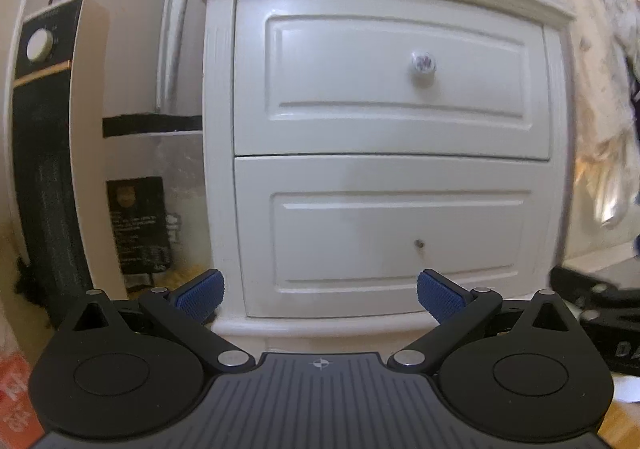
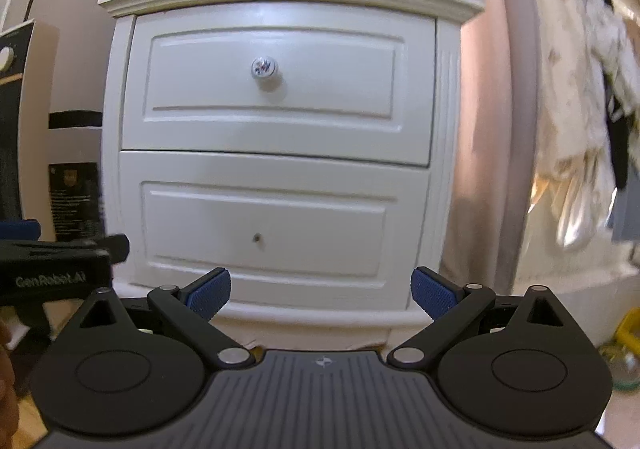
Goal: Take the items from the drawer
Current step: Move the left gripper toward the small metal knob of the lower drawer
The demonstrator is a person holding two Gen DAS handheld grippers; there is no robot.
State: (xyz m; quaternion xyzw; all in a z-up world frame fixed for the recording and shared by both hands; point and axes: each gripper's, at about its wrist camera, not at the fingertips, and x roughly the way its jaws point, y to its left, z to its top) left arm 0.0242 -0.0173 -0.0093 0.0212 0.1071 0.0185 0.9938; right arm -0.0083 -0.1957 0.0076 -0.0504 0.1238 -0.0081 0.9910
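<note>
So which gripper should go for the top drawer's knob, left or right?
Probably the left gripper: the knob sits nearer its centre line, though slightly right. From the right gripper, the knob lies further off, to the left. Both are open and empty, and the top drawer is shut. It is a close call.
</note>
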